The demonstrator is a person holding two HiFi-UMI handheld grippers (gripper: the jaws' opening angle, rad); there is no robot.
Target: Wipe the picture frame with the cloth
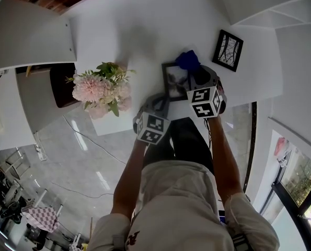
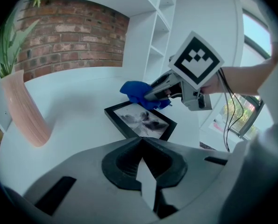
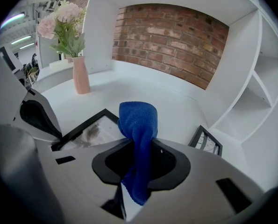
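**Blue cloth held at the corner of a black picture frame**

A person standing at a white worktop [image 1: 139, 30] held a pair of tongs in each hand. The right tongs [image 3: 139, 169] were clamped on a blue cloth [image 3: 139, 120], which rose in a bunched fold from between the jaws. From the left gripper view, the cloth sat at the far corner of the picture frame [image 2: 141, 120]; whether it pressed on the glass could not be made out. The frame, black with a grey, blotchy print, lay flat on the worktop directly in front of the person. The left tongs [image 2: 146, 190] were closed with nothing between them and pointed at the frame's near edge, just short of it.

A second, smaller black frame [image 1: 228, 49] lay on the worktop to the right, well apart from the first. To the left stood a pink vase [image 2: 24, 111] of pale pink flowers [image 1: 100, 90]. A red brick wall [image 3: 176, 27] ran behind the worktop, and white shelves [image 2: 160, 22] stood at its right end.
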